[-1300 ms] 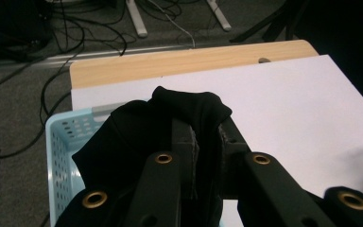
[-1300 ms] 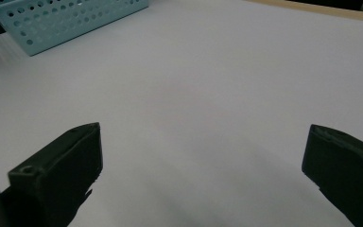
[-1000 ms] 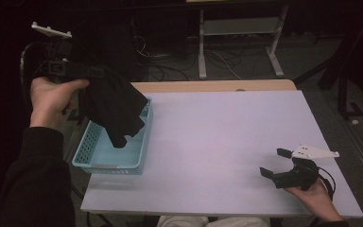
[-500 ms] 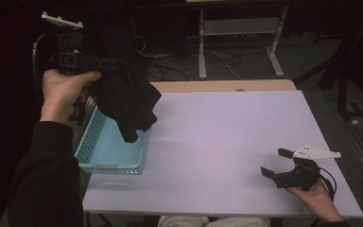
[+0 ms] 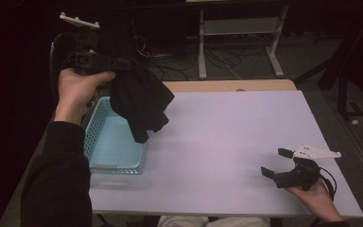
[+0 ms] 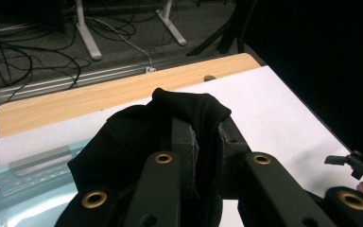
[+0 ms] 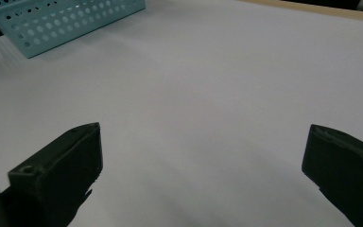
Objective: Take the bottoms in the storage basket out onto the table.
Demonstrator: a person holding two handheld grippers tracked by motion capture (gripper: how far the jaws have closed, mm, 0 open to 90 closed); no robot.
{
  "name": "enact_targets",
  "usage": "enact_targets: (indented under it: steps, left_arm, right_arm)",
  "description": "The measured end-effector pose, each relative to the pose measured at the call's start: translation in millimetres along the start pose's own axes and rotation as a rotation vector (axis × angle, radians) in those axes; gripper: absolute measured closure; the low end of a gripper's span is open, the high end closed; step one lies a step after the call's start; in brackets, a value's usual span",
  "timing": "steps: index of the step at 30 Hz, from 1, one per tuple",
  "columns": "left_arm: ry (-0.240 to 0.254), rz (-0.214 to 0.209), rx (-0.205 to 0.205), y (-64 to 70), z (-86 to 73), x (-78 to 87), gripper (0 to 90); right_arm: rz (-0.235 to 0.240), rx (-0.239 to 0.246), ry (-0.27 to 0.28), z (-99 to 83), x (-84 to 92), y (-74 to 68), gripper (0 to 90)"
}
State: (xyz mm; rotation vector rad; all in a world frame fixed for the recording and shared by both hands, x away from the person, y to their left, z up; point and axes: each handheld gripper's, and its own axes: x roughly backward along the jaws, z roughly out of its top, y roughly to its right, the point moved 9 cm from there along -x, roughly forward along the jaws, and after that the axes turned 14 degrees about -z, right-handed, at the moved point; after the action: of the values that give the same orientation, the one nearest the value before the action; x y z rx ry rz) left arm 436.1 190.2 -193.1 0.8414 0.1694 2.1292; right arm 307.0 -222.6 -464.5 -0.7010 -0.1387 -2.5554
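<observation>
Cloth (image 5: pixel 142 101) hangs clear of the basket (image 5: pixel 116 153) at the table's (image 5: pixel 236 142) left edge, pinched in the closed left gripper (image 5: pixel 123 64), so it's lifted out but not yet laid down, while the right gripper (image 5: pixel 276 163) waits wide open, empty, near the front right corner.

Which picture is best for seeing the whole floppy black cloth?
The high view: the floppy black cloth hangs whole from the left gripper, above the light blue perforated plastic basket. The left gripper view shows a bunched part pinched between the jaws. The right gripper view gives no sure sight of it.
</observation>
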Motion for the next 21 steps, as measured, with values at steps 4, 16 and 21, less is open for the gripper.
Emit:
enact_targets:
  steps: [4, 16, 21]
  left_arm:
    - [-0.002, -0.014, -0.012, 4.5, 0.2, -5.5, 81.6]
    - [-0.025, -0.053, -0.038, 18.2, 1.5, -27.2, 81.6]
    - [-0.033, -0.06, -0.042, 22.9, 4.0, -35.9, 81.6]
  right_arm:
    - [0.001, 0.002, 0.0, 0.0, -0.1, -0.3, 0.0]
    - [0.0, -0.001, 0.002, 0.2, 1.0, -0.3, 0.0]
    - [-0.001, -0.001, 0.002, 0.1, 1.0, 0.0, 0.0]
